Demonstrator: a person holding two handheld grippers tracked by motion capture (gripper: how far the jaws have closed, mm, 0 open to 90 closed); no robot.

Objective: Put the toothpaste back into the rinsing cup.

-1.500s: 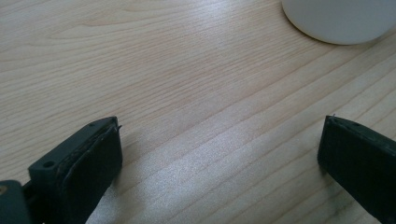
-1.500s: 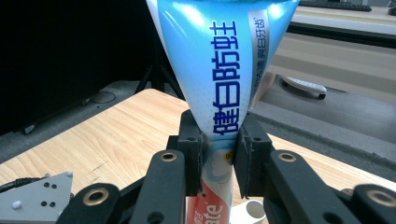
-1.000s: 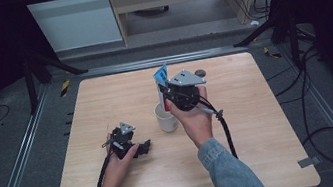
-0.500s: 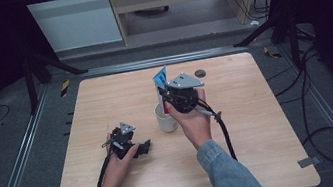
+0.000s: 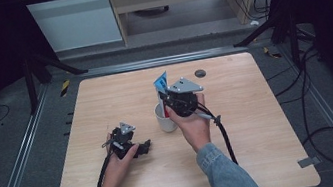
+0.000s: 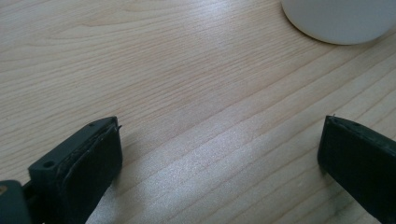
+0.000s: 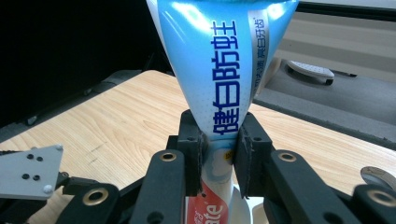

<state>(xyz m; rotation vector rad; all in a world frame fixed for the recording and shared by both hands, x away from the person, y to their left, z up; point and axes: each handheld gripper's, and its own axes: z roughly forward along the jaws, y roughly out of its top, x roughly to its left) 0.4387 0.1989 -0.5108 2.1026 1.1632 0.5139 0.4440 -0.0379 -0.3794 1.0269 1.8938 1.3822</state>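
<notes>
Right gripper [image 7: 219, 154]: we see its jaws clenched on a toothpaste tube [image 7: 219, 70], pinching the lower body just above the red band.
Tube position: we hold it upright over the white cup [image 5: 164, 119], crimped end up; whether its cap has entered the cup we cannot tell.
Left gripper [image 6: 219, 154]: released, jaws wide apart, resting low on the wooden table [image 5: 264, 149] near the cup.
Handling: we judge the tube light, soft and glossy, so it may dent or slip; hold the firmer lower body, gently.
</notes>
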